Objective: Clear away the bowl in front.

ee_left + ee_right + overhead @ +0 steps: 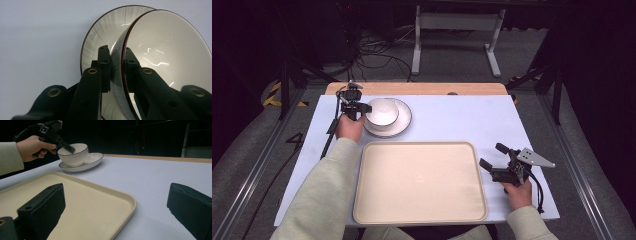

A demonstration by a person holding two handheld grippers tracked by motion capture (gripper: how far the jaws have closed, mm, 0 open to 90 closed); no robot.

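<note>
A white bowl [382,111] with a dark rim sits on a white plate [403,121] at the table's far left. My left gripper [360,108] is shut on the bowl's near-left rim, one jaw inside and one outside the wall, as the left gripper view shows on the bowl [170,50] over the plate [105,30]. My right gripper [492,156] rests open at the table's right, nothing between its jaws. From the right gripper view the bowl [75,153], the plate [92,160] and the left gripper [66,146] appear far off.
A large cream tray [419,182] lies empty at the table's front middle, between my two hands; its corner [112,197] lies just ahead of the right jaws. A wooden strip [417,88] edges the table's far side.
</note>
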